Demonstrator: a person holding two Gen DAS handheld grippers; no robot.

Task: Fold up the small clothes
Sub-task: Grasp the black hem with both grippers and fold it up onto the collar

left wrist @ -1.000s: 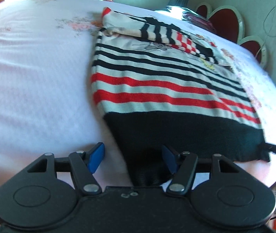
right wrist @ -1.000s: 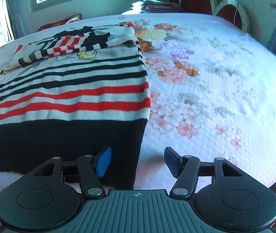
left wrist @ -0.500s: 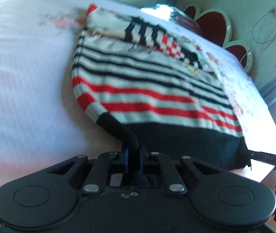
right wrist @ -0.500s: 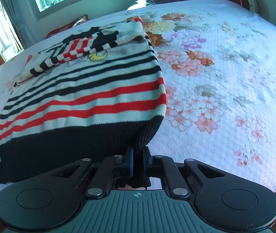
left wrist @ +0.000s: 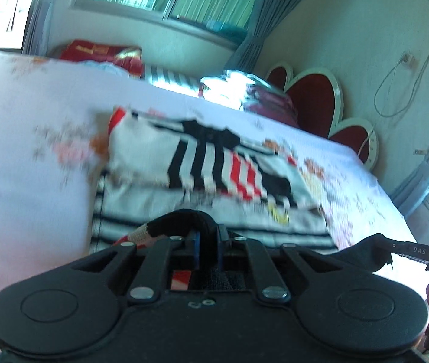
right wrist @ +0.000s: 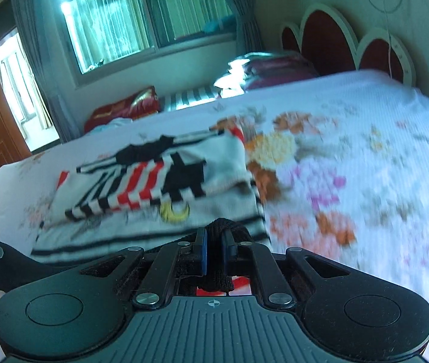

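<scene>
2 grippers, left and right, each clenched on a corner of the black hem of 1 striped sweater, lifted above the bed. Step in hand: folding hem toward collar. Next move likely calls for level travel, then laying corners down evenly.

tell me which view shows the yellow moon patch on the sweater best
The right wrist view: the yellow moon patch shows as a whole crescent on the striped sweater, just beyond the tongs. In the left wrist view it is a small, blurred yellow smear.
</scene>
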